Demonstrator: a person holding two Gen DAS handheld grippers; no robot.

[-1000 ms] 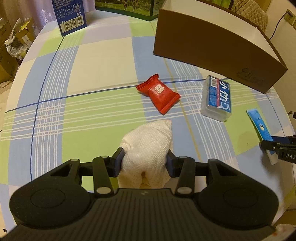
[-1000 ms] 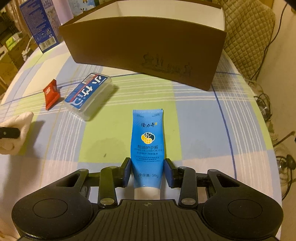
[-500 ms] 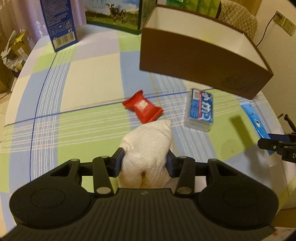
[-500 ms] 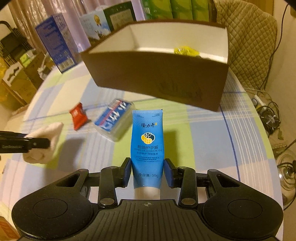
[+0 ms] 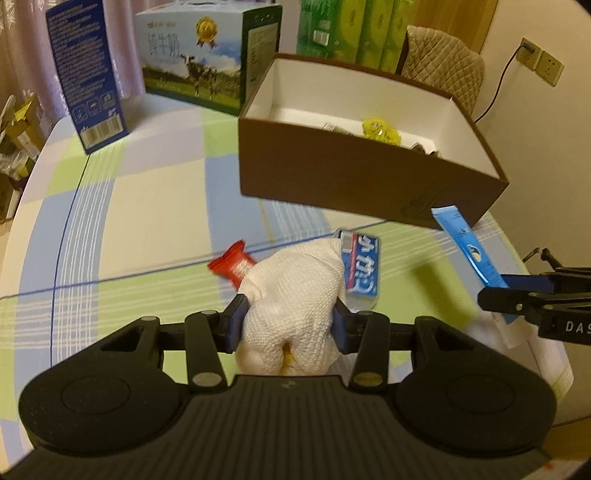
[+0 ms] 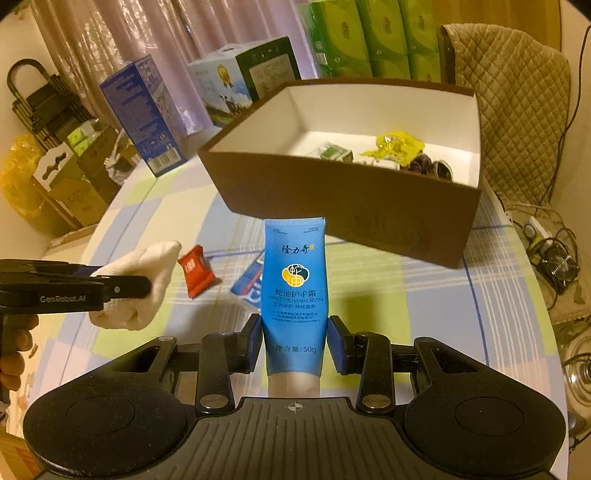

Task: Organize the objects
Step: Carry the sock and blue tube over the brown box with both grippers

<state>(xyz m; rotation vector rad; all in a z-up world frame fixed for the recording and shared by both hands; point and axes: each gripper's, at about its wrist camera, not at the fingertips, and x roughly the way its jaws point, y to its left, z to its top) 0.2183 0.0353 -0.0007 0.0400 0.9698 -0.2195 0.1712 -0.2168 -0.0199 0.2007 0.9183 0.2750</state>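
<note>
My left gripper [image 5: 290, 326] is shut on a white knitted cloth [image 5: 295, 299], held above the checked tablecloth. My right gripper [image 6: 295, 341] is shut on a blue hand cream tube [image 6: 294, 291], also lifted off the table. Each gripper shows in the other's view: the right one with the blue tube [image 5: 466, 251] at the right, the left one with the white cloth [image 6: 142, 280] at the left. A red snack packet [image 5: 232, 264] and a clear box with a blue label [image 5: 360, 269] lie on the table below. Beyond them stands the brown box [image 5: 332, 177], open-topped and white inside.
The brown box [image 6: 351, 199] holds a yellow wrapper [image 6: 397, 146] and some small items. A tall blue carton [image 5: 86, 70], a milk carton [image 5: 199, 55] and green packs [image 5: 351, 31] stand at the table's back. A padded chair [image 6: 517, 92] and floor cables [image 6: 550, 251] are at the right.
Both grippers have risen from the table and tilted up with their loads, so the brown box's inside now shows. The tube and the cloth have left the tablecloth.
</note>
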